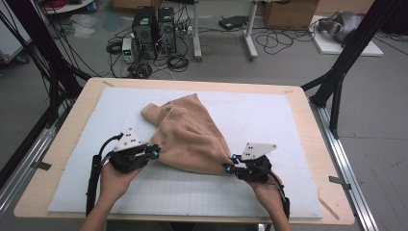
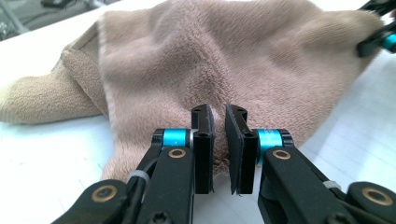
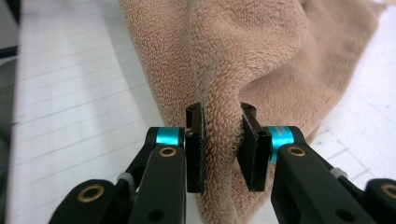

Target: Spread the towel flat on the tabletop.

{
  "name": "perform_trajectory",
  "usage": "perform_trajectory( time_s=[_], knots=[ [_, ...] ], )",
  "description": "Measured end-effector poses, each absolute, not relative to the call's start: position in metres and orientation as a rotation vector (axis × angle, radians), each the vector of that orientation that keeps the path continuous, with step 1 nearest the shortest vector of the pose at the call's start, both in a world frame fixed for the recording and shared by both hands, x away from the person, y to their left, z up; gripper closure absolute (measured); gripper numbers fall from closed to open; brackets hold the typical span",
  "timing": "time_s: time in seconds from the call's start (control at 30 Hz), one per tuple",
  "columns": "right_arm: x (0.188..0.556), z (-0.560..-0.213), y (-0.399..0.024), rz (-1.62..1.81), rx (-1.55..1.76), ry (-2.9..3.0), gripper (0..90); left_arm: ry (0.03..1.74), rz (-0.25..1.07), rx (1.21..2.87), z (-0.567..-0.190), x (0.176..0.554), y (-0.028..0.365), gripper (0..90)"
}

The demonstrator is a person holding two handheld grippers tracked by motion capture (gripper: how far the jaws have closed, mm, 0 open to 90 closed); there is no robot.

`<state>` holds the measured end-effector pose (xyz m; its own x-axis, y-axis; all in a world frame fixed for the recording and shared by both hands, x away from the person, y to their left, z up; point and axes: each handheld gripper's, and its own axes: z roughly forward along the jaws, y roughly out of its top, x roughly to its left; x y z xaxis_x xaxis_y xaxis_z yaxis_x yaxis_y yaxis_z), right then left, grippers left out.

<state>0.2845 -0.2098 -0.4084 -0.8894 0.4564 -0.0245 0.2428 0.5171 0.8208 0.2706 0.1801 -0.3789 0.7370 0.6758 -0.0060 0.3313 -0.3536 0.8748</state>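
A tan plush towel [image 1: 190,134] lies bunched on the white mat, with a rolled end pointing to the far left. My left gripper [image 1: 155,153] is at the towel's near-left edge. In the left gripper view its jaws [image 2: 219,154] stand almost together, with the towel's [image 2: 210,56] thin edge in the narrow gap. My right gripper [image 1: 230,163] holds the near-right corner. In the right gripper view it [image 3: 222,149] is shut on a thick fold of the towel [image 3: 243,46]. The right gripper's tip [image 2: 378,42] also appears at the far corner in the left gripper view.
A white gridded mat [image 1: 269,115] covers most of the wooden table [image 1: 67,144]. Black frame posts [image 1: 337,82] stand at both sides of the table. Computer towers [image 1: 154,26], cables and boxes sit on the floor beyond the far edge.
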Motion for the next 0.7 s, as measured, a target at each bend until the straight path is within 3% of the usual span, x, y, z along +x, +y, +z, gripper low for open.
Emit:
perform_trajectory(
  time_s=[0.57,0.7],
  knots=[
    [0.218,-0.401,-0.19,1.279,0.42,2.606,72.8,0.696,0.518,2.042,-0.398,0.158,0.201,81.6],
    [0.211,-0.404,-0.187,1.265,0.409,2.639,67.6,0.695,0.496,2.071,-0.401,0.148,0.205,80.8]
  ],
)
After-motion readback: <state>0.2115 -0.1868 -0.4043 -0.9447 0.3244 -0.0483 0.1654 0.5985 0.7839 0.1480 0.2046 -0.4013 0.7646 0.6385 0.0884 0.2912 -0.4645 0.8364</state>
